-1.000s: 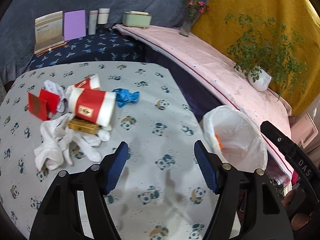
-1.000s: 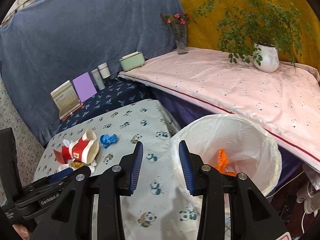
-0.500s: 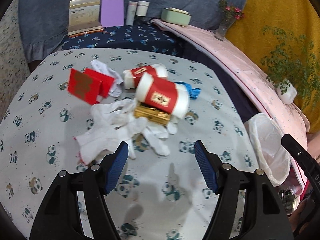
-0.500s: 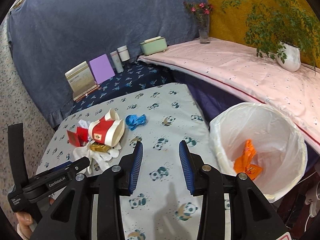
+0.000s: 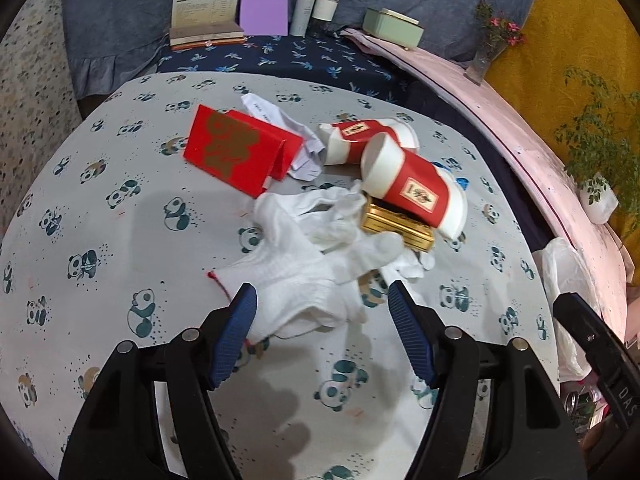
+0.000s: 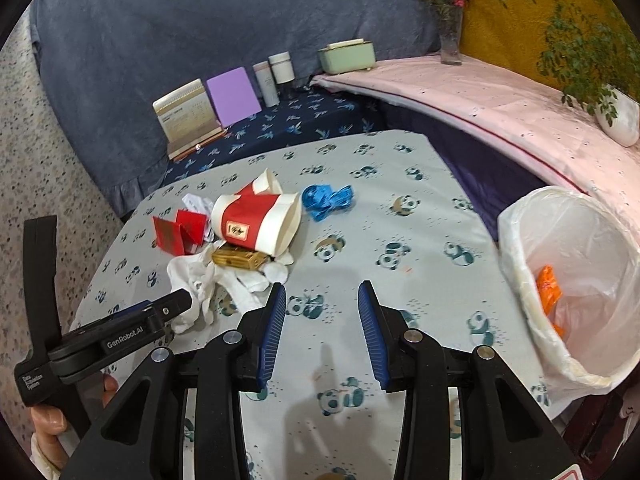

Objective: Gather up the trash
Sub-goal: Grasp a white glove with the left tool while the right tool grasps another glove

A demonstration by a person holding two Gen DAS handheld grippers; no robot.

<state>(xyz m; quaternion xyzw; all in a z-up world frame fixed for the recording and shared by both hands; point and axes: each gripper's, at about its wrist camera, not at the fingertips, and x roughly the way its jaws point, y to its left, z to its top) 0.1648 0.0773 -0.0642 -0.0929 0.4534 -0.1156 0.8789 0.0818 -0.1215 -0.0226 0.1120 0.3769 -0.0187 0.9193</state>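
Both grippers have been swung from the lined bin (image 6: 576, 280) toward the litter pile. Left gripper (image 5: 322, 312): wide open, empty, over the white glove (image 5: 304, 276). Right gripper (image 6: 322, 312): part open, empty. Binned: 1 orange wrapper (image 6: 550, 292). Left: 2 paper cups (image 5: 416, 192), red envelope (image 5: 236, 148), gold box (image 5: 396, 228), blue wrapper (image 6: 326, 198).

Purple card (image 6: 233, 96), mint box (image 6: 347, 56), flower vase (image 6: 450, 40), potted plant (image 6: 616, 114) behind.

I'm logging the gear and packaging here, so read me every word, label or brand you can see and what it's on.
"GenRobot.AI": side of the left tongs.
"Data Acquisition System": its handle end, small, only just legible.
"DAS": edge of the right tongs.
Card calendar: print too small.
Red paper cup label, red envelope gold emblem: unreadable.
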